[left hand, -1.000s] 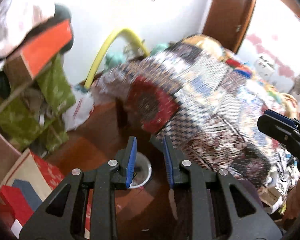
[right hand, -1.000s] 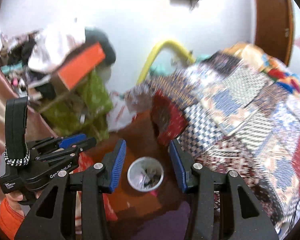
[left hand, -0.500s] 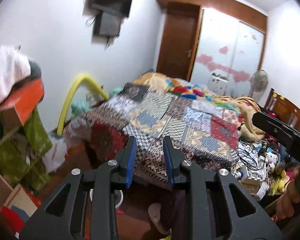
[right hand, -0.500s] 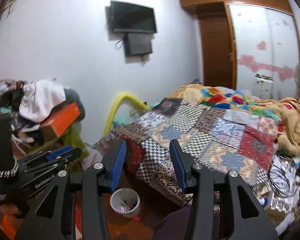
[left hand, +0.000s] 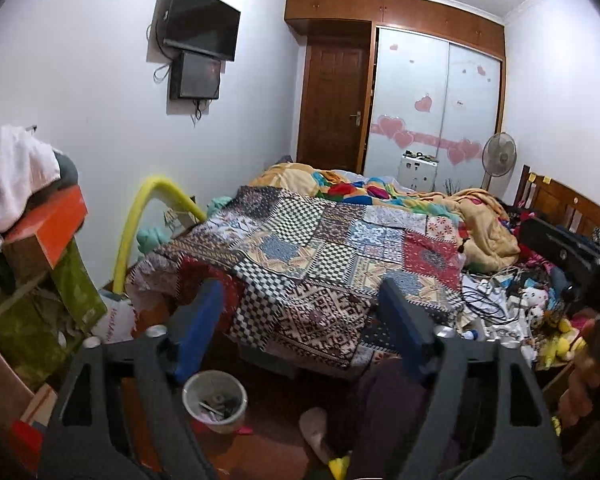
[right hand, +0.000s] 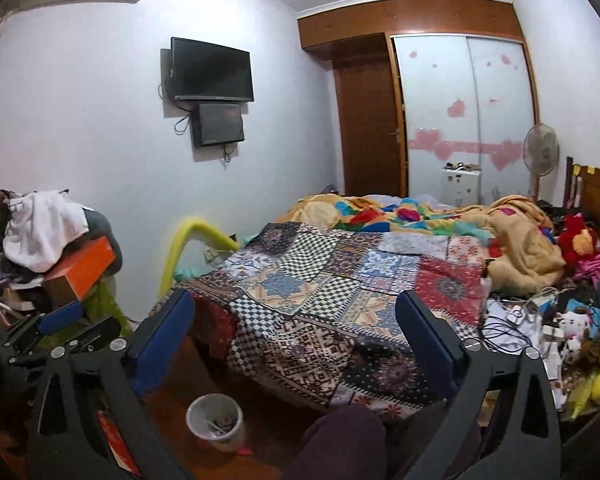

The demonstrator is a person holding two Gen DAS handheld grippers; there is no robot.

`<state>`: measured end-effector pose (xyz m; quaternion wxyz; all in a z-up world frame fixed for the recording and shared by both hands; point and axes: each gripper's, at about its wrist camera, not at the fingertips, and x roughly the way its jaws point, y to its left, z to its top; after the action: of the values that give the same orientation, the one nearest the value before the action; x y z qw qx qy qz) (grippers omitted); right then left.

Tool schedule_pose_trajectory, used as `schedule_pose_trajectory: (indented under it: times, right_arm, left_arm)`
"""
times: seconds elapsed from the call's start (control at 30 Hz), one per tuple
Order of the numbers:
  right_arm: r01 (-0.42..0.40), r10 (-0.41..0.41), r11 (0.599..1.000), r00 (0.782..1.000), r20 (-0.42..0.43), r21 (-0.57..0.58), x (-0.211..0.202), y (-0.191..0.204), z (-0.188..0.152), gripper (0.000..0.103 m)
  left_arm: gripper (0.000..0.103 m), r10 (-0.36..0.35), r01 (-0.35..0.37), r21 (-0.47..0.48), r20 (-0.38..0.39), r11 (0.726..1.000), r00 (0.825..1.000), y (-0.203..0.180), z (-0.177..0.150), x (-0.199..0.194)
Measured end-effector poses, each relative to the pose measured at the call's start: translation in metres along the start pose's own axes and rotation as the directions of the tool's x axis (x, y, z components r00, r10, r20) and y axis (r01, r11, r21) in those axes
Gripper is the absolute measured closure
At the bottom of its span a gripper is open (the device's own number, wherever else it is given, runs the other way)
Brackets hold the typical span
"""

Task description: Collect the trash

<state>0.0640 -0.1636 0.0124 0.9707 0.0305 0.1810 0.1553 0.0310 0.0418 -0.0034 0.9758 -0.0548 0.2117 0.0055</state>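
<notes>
A small white trash bin point(left hand: 216, 424) with scraps inside stands on the red-brown floor at the foot of the bed, low in both views point(right hand: 220, 442). My left gripper point(left hand: 300, 292) is held above it, aimed at the bed; its jaws are opening with nothing between them. My right gripper point(right hand: 294, 296) points the same way, its jaws also opening and empty. The left gripper point(right hand: 60, 320) shows at the left edge of the right wrist view. Papers, cables and soft toys point(right hand: 540, 320) litter the right side of the bed.
A patchwork quilt point(left hand: 320, 256) covers the bed. Boxes and clothes point(left hand: 40, 232) are piled at the left, with a bent yellow foam tube point(left hand: 140, 216) beside them. A person's knee point(right hand: 340, 440) and slipper point(left hand: 316, 428) are near the bin. A fan point(right hand: 540, 152) stands by the wardrobe.
Both grippers have risen and tilted up from the floor and bin toward the whole room. Both pairs of jaws have spread from narrow to wide.
</notes>
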Motion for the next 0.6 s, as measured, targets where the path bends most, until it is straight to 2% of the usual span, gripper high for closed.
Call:
schedule_pose_trajectory:
  times: [0.07, 0.6]
  right_arm:
    - [0.014, -0.014, 1.000, 1.000, 0.002, -0.008, -0.004, 0.002, -0.003, 0.000]
    - [0.022, -0.022, 0.997, 1.000, 0.002, -0.071, -0.018, 0.008, -0.011, 0.000]
  left_arm:
    - [0.015, -0.009, 0.009, -0.019, 0.004, 1.000, 1.000, 0.001, -0.003, -0.002]
    - [0.015, -0.004, 0.004, 0.023, 0.027, 1.000, 1.000, -0.007, -0.009, -0.011]
